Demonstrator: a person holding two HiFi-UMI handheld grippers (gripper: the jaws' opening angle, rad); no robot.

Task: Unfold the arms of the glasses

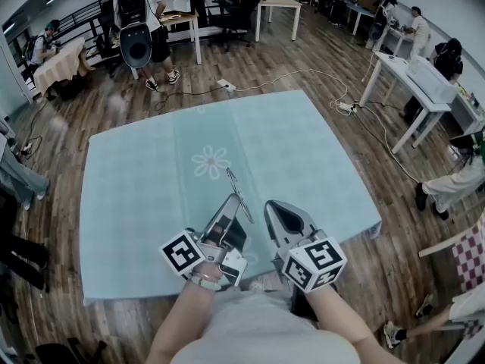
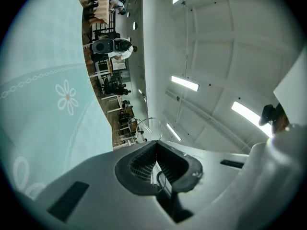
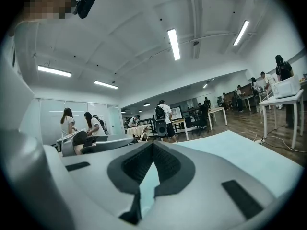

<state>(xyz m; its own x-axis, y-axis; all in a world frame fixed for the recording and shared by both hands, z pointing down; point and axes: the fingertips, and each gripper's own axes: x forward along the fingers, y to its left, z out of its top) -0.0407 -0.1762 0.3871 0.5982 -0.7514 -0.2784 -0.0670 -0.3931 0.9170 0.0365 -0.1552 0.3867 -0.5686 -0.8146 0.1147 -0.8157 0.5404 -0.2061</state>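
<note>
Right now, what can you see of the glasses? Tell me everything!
The glasses are thin, silvery wire, like metal, and one round rim shows. The left hand-held gripper pinches them between its closed jaws, so they stick out past its tips, over the pale blue tablecloth. Nothing else seems to touch them. They are too thin to tell whether the arms are folded.

Floor [image 1: 303, 59]: brown wood planks. Table [image 1: 136, 218]: covered in pale teal cloth, daisy print [image 1: 210, 161] near centre. White desks [image 1: 413, 82] stood at right and far end. Cables [image 1: 288, 74] and power strip [image 1: 226, 85] lay on floor beyond table. Ceiling [image 3: 120, 32]: white, lit by long strip lights [image 3: 173, 43]. People [image 1: 144, 21] stood and sat along room edges. Glass partition [image 3: 43, 114] ran along far wall.
</note>
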